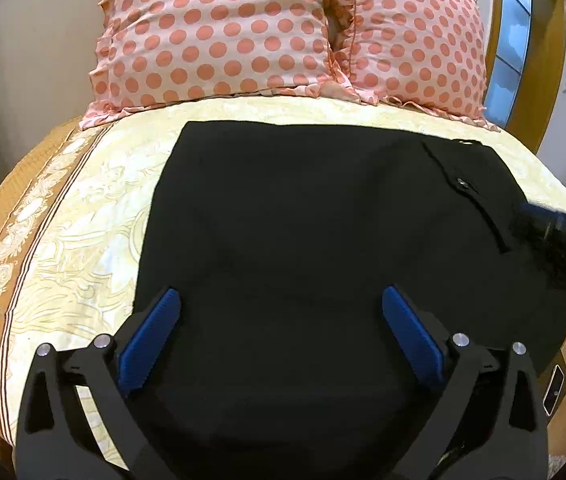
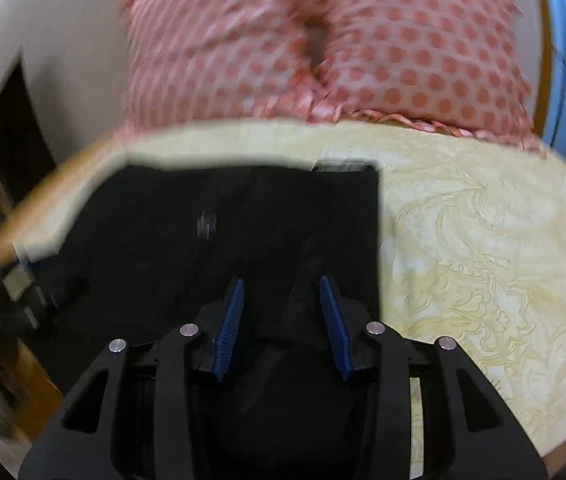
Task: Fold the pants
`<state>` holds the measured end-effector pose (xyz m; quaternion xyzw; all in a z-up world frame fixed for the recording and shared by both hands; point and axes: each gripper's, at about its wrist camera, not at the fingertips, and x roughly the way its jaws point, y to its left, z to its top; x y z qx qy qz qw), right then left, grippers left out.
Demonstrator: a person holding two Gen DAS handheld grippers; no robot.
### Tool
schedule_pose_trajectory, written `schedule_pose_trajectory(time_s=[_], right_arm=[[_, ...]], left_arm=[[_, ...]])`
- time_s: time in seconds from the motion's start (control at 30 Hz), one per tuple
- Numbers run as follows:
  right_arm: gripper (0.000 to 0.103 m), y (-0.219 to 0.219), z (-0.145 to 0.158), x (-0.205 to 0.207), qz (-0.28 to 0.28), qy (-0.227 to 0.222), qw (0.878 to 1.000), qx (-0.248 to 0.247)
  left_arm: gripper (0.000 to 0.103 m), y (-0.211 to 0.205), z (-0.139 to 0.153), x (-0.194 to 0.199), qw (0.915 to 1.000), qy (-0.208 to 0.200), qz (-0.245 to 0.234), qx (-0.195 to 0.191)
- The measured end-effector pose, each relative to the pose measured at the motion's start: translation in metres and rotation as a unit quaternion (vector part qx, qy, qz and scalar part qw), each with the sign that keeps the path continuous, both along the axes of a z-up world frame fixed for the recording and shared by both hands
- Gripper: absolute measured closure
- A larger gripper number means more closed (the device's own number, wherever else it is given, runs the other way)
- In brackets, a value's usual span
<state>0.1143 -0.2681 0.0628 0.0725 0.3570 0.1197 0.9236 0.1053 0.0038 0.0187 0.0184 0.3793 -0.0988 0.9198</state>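
- Bedroom scene: a cream bedspread [image 1: 83, 216] carries the job, with two polka-dot pillows [image 1: 219, 36] propped at the far end.
- Black pants [image 1: 303, 220] lie flat on the spread, already a squarish block, the far edge running straight below the pillows.
- Left gripper [image 1: 281, 300] hangs over the near part of the cloth, blue pads [image 1: 151, 340] spread wide, nothing between them.
- Right gripper [image 2: 281, 286] sits low over the pants' right side; its jaws stand part-way apart, and dark cloth seems to rise between them, though blur makes a real pinch hard to call.
- Key relation: the pants lie straight ahead of both tools, the near hem under them, the right edge [image 2: 379, 240] just right of the right gripper.
- My read: the next fold goes near hem away toward the pillows, both hands equally placed.
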Motion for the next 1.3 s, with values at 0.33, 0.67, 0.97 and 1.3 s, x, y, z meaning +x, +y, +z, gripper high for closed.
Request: schedule_pose_trajectory(time_s=[0.33,0.67,0.97,1.3], right_arm=[[0.046,-0.046,-0.019,0.054,-0.023,0.099,0.99,0.096],[0.049,-0.049,-0.026,0.06,0.013,0.099,0.987,0.126],[0.088,-0.006,0.001,0.035,0.062,-0.006,0.998,-0.007],[0.067,-0.032,-0.019,0.062,0.047,0.066,0.994,0.07]], left_arm=[[0.002,0.004,-0.001,-0.007,0.9999,-0.008,-0.003,-0.009],[0.002,0.004,-0.001,-0.009,0.9999,-0.009,-0.004,-0.008],[0.003,0.008,0.007,-0.009,0.9998,-0.001,-0.006,-0.021],[0.003,0.06,0.048,0.036,0.9986,-0.001,0.018,-0.05]])
